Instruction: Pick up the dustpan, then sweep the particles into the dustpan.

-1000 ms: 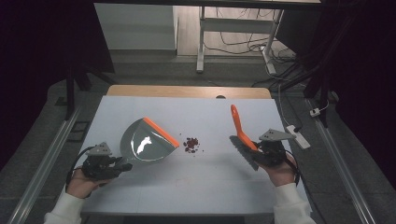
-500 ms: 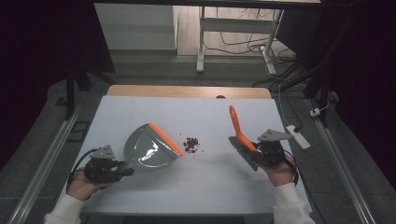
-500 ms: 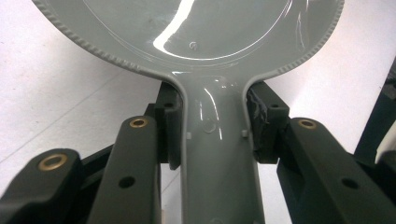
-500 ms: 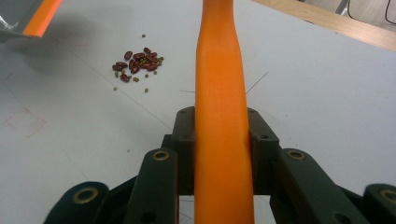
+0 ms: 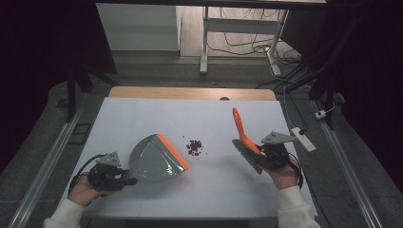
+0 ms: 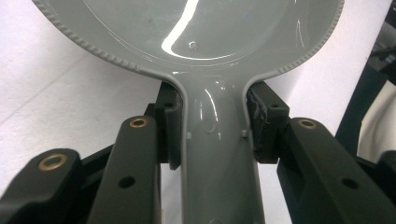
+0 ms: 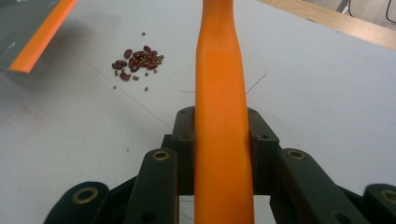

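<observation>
The white tabletop [image 5: 142,114] is taking up the middle of the high view, with a strip of bare wood showing along its far edge.

On it, left of centre in the high view, the grey dustpan [image 5: 152,159] is lying with its orange lip [image 5: 172,151] facing toward the right of the frame. In the left gripper view the pan's bowl is spreading across the top of the frame and its handle [image 6: 219,154] is running down through the centre.

The left tool [image 5: 124,181] is sitting at the lower left of the high view, in the person's left hand [image 5: 81,190]. In its own view the left tool [image 6: 218,128] is closing on the dustpan's handle, both jaws pressing against its sides.

At the right of the high view the orange brush [image 5: 243,135] is pointing its handle toward the top of the frame, its dark bristles [image 5: 247,156] hanging at the lower end. The right tool [image 5: 260,153] is gripping it there, held by the person's right hand [image 5: 283,173]. In the right gripper view the right tool [image 7: 222,135] is clamping the orange handle between both jaws.

Between the dustpan's lip and the brush, near the centre of the high view, a small heap of dark red beans [image 5: 194,147] is lying on the tabletop, apart from both. In the right gripper view the beans [image 7: 137,61] are sitting in the upper left with tiny green grains scattered around them.
</observation>
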A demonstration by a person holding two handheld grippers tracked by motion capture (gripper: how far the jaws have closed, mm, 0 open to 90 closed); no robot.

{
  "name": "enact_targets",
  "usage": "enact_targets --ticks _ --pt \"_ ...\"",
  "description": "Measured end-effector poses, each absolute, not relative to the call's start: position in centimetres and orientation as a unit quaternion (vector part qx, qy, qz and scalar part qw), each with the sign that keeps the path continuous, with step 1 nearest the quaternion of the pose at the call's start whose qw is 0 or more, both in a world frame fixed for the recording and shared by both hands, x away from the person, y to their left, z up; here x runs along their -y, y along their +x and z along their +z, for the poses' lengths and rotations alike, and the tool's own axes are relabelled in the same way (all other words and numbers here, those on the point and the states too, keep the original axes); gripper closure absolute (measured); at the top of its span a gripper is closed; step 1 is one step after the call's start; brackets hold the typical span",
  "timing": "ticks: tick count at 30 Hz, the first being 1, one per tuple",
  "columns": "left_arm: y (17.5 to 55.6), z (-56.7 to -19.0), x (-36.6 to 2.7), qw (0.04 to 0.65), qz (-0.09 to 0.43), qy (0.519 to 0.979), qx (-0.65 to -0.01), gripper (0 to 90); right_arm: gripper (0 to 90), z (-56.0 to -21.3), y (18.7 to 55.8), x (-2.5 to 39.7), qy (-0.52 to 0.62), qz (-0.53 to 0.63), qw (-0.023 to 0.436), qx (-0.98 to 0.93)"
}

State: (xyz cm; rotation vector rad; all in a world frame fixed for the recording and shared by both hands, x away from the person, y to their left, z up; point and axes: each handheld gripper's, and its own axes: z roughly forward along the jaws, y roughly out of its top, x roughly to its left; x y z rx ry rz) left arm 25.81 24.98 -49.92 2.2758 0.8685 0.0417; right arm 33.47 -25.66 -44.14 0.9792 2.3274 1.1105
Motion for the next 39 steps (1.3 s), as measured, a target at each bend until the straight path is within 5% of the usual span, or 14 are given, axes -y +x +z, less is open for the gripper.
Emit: enact_targets --ticks 39 --pt "28.6 -50.9 -21.2 0.288 0.003 0.903 -0.318 61.7 69.7 -43.9 34.5 23.8 0.334 0.398 0.193 -0.832"
